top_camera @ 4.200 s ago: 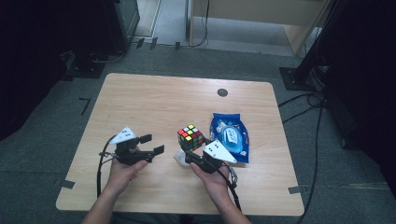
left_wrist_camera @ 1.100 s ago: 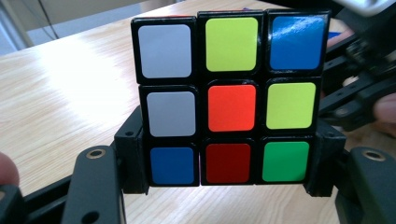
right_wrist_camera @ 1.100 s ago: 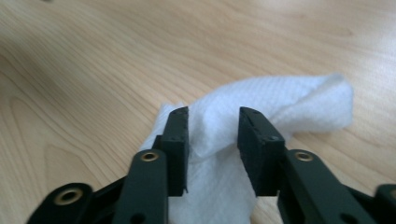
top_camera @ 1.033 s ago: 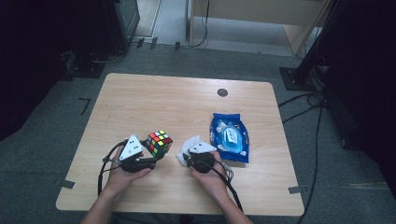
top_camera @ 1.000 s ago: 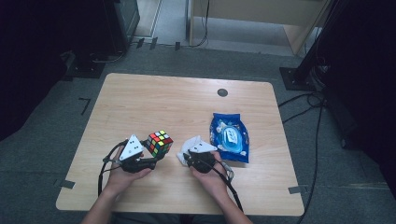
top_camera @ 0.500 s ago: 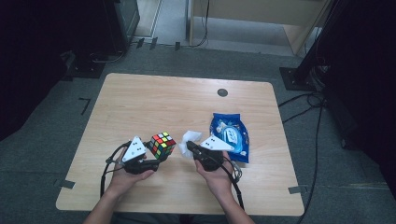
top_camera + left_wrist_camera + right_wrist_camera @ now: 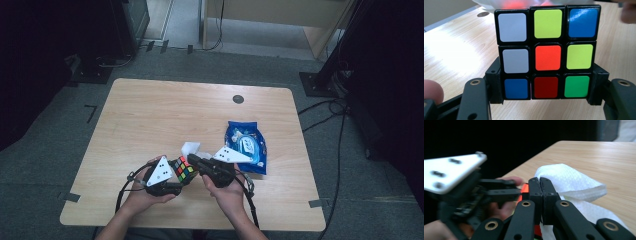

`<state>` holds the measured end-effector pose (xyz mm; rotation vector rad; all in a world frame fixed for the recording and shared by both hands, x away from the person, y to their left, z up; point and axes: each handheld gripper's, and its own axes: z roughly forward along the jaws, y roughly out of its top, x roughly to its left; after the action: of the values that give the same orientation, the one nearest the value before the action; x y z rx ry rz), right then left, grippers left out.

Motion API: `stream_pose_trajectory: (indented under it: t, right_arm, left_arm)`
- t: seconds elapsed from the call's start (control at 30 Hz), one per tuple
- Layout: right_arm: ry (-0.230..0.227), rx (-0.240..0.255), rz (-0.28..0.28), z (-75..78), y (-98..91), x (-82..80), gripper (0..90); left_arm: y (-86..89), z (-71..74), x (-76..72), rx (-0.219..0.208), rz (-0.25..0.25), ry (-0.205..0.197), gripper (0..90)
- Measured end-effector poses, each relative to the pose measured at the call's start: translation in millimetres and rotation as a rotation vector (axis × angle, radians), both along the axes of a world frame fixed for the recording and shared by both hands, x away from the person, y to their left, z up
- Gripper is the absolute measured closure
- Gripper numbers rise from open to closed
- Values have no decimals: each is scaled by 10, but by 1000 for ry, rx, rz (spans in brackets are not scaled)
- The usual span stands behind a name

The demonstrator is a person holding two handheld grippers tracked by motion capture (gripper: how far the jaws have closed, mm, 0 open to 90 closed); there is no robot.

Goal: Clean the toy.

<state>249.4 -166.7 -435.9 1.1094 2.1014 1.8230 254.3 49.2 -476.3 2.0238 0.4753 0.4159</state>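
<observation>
Two tools, one cube: both work near the table's front edge, at about six o'clock on the tabletop.
Cube: the puzzle cube point(image 7: 547, 53) sits clamped between the left gripper point(image 7: 172, 180) jaws, held clear of the wood, one scrambled face with an orange centre towards that gripper's camera.
Change: a second ago cube and left gripper were at about eight o'clock of their present spot; they have slid in towards the right hand.
Right gripper: the right gripper point(image 7: 541, 195) has just been closing and now pinches a white tissue point(image 7: 571, 185), lifted off the table and brought up against the cube.
Meaning: wiping the cube looks about to begin.
Beyond: the blue wipes packet point(image 7: 246, 146) lies at two o'clock of the cube, on the table point(image 7: 150, 115).
</observation>
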Motion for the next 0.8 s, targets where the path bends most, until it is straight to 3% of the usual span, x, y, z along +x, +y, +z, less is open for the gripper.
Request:
stream_pose_trajectory:
  t: [0.2, 0.37, 0.63, 0.8]
  right_arm:
    - [-19, -1, 49, 76, 67, -67, 900]
    - [8, -12, 2, 17, -31, -2, 900]
    - [40, -25, -92, -118, -174, 137, 896]
    - [42, 3, -88, -118, -177, 129, 896]
  left_arm:
    - [100, 30, 51, -33, 31, 11, 340]
    - [179, 59, 77, -46, 47, 13, 341]
    - [24, 36, -1, -26, -7, 12, 341]
    - [-22, 28, -18, -24, -23, 14, 341]
